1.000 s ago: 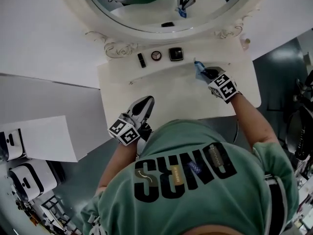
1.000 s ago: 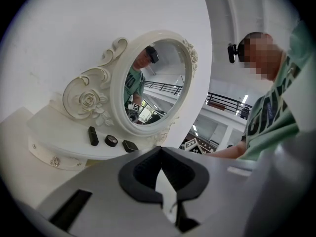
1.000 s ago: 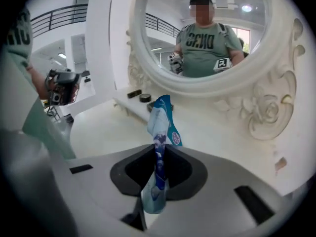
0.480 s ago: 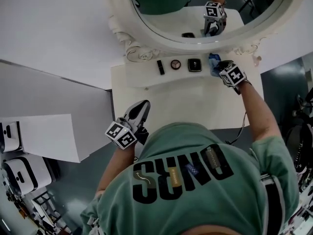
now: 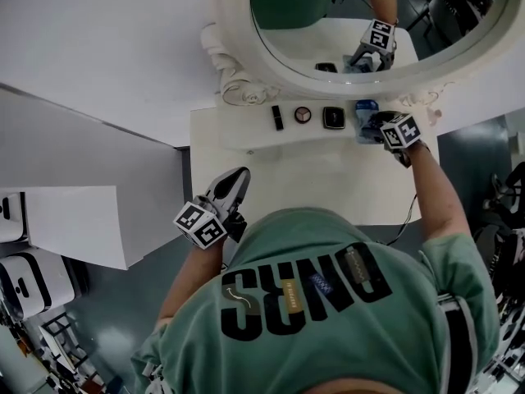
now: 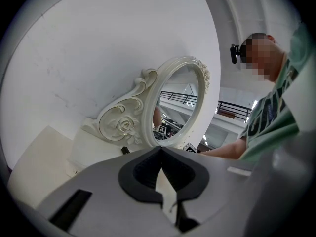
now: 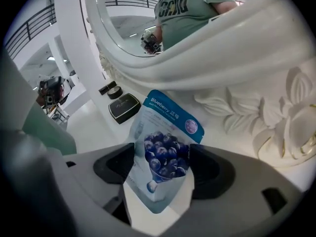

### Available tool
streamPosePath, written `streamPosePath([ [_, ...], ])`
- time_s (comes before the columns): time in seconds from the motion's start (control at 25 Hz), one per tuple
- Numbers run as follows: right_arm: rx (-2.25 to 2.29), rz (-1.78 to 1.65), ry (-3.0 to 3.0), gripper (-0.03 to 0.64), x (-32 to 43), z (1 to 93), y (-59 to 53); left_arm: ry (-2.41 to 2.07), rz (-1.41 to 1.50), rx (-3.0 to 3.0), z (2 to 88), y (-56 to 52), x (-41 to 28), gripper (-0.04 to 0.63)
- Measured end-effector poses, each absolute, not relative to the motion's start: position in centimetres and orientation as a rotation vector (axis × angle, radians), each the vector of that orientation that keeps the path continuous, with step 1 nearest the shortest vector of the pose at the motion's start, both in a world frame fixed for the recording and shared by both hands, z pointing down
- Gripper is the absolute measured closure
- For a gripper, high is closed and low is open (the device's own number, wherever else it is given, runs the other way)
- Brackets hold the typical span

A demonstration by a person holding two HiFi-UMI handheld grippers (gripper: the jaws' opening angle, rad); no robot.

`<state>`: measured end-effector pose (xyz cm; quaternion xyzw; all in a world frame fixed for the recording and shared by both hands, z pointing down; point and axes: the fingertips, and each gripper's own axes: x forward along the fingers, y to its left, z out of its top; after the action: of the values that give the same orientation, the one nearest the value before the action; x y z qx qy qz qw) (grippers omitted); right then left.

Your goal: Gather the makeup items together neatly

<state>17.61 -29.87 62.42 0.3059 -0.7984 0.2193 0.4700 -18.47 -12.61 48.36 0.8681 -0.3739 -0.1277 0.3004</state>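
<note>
Along the back of the white vanity table [image 5: 312, 175] lie a black lipstick [image 5: 277, 117], a round compact [image 5: 303, 115] and a square black compact [image 5: 333, 118]. A blue blueberry sachet [image 5: 366, 113] lies flat just right of the square compact. My right gripper [image 5: 379, 126] is over the sachet's near end. In the right gripper view the sachet [image 7: 165, 137] lies between the opening jaws of the right gripper [image 7: 162, 168], and the pads do not press it. My left gripper [image 5: 233, 187] hangs at the table's front left edge, shut and empty, as the left gripper view [image 6: 160, 157] also shows.
An ornate white oval mirror [image 5: 353, 23] stands right behind the row, and its carved base [image 7: 266, 112] is close to the sachet's right side. White cabinets [image 5: 33, 277] stand on the floor at the left. Cables hang past the table's right edge.
My right gripper carried the sachet from mid-table to the back, laid it beside the square compact, and its jaws spread apart. The left gripper stayed put.
</note>
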Motion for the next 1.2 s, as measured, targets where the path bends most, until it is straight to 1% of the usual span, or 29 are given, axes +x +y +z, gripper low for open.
streamPosePath([
  [0.2, 0.713, 0.527, -1.948, 0.256, 17.4, 62.3, -29.3, -1.002, -0.342, 2.300, 47.9, -12.1, -17.4, 0.597],
  [0.44, 0.838, 0.584, -1.987, 0.250, 17.4, 61.6, -30.1, -1.025, -0.336, 2.316, 47.2, -11.3, -15.4, 0.597],
  [0.64, 0.885, 0.555, -2.163, 0.252, 16.6, 55.6, -29.2, -1.033, -0.350, 2.350, 45.5, -10.6, -13.1, 0.597],
  [0.88, 0.932, 0.507, -2.469, 0.258, 16.2, 46.3, -24.1, -1.058, -0.343, 2.469, 41.7, -10.8, -10.7, 0.597],
  [1.08, 0.936, 0.454, -2.664, 0.473, 15.4, 42.2, -18.1, -1.064, -0.373, 2.529, 38.4, -10.3, -9.0, 0.597],
  [1.16, 0.953, 0.448, -2.709, 0.529, 15.1, 41.8, -16.3, -1.052, -0.381, 2.552, 37.8, -10.1, -8.4, 0.597],
  [1.2, 0.968, 0.441, -2.723, 0.570, 15.0, 41.7, -15.6, -1.045, -0.381, 2.559, 37.6, -10.0, -8.1, 0.597],
])
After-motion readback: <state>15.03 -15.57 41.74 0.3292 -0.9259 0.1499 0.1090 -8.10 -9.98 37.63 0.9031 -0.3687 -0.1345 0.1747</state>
